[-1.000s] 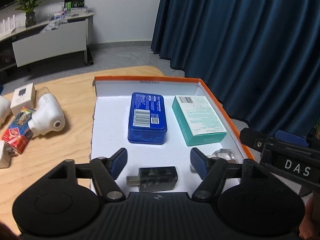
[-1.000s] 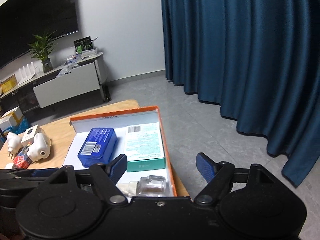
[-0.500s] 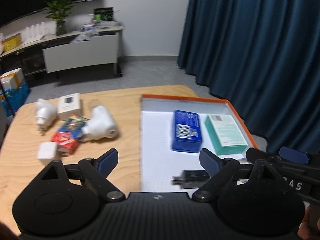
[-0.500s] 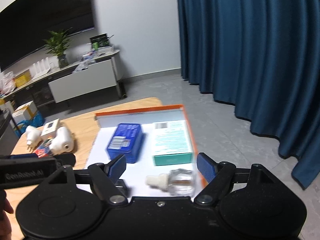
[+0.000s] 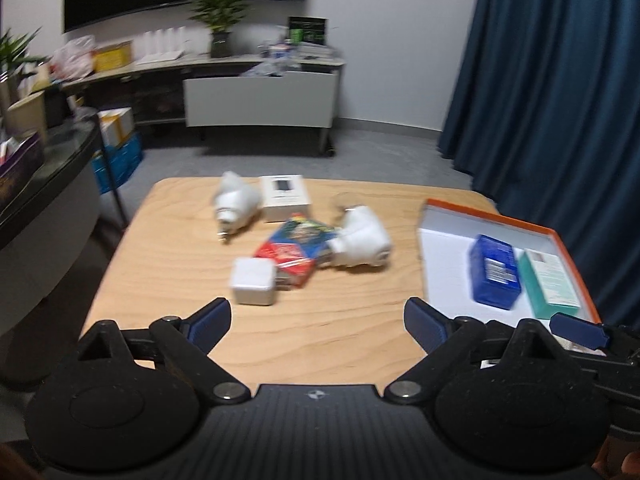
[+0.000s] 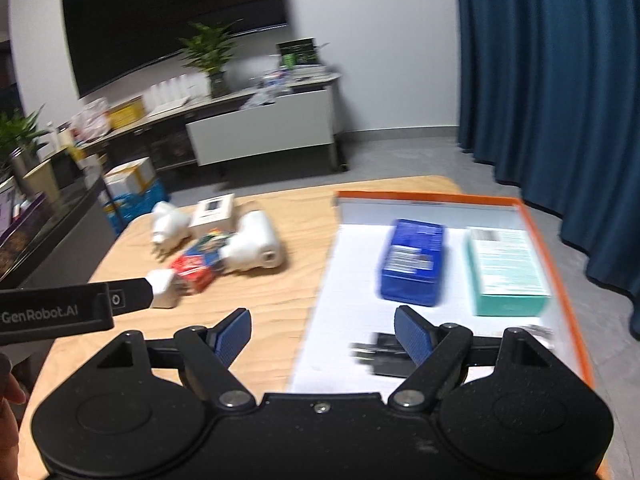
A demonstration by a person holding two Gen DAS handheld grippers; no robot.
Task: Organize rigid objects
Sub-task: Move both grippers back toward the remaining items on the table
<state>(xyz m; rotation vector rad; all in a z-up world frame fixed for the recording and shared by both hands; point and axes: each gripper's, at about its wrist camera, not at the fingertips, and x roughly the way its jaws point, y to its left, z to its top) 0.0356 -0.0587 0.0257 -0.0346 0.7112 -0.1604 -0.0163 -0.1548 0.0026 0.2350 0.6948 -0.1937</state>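
An orange-rimmed box [image 5: 494, 215] [image 6: 558, 280] on the wooden table holds a blue tin [image 5: 495, 272] [image 6: 414, 266], a teal carton [image 5: 550, 283] [image 6: 508, 272] and a black adapter [image 6: 380, 354]. Loose on the table lie a white cube charger [image 5: 254, 282] [image 6: 162, 290], a red packet [image 5: 294, 254] [image 6: 198, 266], two white plug devices [image 5: 362, 238] [image 5: 234, 204] and a small white box [image 5: 285, 197]. My left gripper [image 5: 318, 320] is open and empty above the table, short of the cube charger. My right gripper [image 6: 322, 334] is open and empty over the box's left edge.
The wooden table [image 5: 180, 248] ends near a dark blue curtain [image 5: 560, 80] on the right. A glass-topped counter [image 5: 44, 168] stands at the left. A low white cabinet [image 5: 260, 96] with a plant stands at the back wall.
Both grippers have swung left and pulled back from the box. The loose objects on the table have come into the middle of the left view. Both stay open and empty.
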